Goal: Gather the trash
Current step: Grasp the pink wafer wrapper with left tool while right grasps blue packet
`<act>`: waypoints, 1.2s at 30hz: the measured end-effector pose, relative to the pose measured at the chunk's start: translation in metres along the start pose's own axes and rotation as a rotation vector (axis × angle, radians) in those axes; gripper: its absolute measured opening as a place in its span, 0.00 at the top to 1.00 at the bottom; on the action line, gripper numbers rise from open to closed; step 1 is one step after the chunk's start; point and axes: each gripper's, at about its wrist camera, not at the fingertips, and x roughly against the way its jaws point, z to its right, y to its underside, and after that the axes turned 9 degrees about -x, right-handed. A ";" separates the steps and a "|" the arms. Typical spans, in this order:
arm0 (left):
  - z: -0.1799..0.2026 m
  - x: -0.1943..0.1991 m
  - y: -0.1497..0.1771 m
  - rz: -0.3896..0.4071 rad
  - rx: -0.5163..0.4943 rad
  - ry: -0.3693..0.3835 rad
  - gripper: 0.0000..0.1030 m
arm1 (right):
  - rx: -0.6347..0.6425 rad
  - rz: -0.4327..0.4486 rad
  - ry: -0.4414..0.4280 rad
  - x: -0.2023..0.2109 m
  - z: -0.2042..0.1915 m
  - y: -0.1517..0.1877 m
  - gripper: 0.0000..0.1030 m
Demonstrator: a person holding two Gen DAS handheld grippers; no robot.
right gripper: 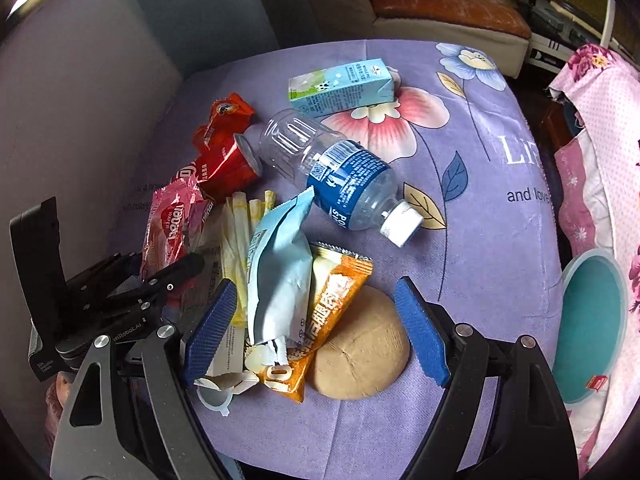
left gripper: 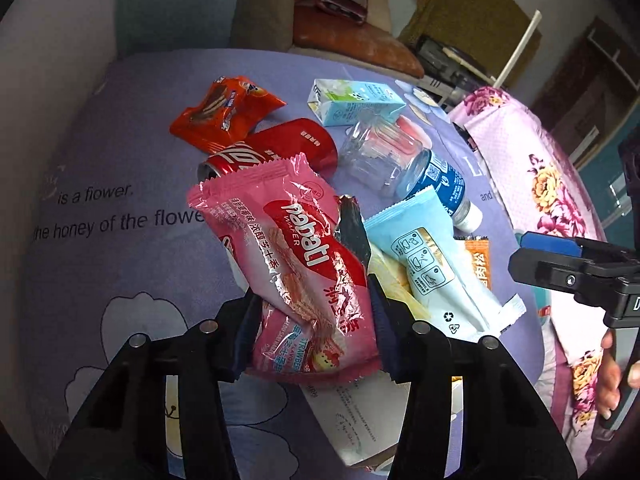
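Observation:
My left gripper (left gripper: 312, 292) is shut on a pink wafer wrapper (left gripper: 304, 264), which stands crumpled between its pads above the purple flowered cloth (left gripper: 120, 264). In the right wrist view the same wrapper (right gripper: 172, 224) shows at the left in the left gripper (right gripper: 176, 268). My right gripper (right gripper: 316, 282) is open, its blue pads on either side of a light blue wrapper (right gripper: 276, 280), an orange wrapper (right gripper: 332, 308) and a tan round lump (right gripper: 360, 348), touching none of them. The right gripper (left gripper: 560, 264) also shows at the right edge of the left wrist view.
Farther back on the cloth lie a clear plastic bottle (right gripper: 340, 176), a red can (right gripper: 228, 164), an orange-red snack bag (right gripper: 224, 116) and a milk carton (right gripper: 344, 86). Pale paper sticks (right gripper: 240, 232) lie under the wrappers. A teal bin (right gripper: 588, 328) stands beyond the right edge.

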 end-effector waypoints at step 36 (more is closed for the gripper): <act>0.048 0.030 0.000 0.040 -0.055 0.049 0.51 | 0.003 0.108 -0.015 0.020 0.017 0.015 0.62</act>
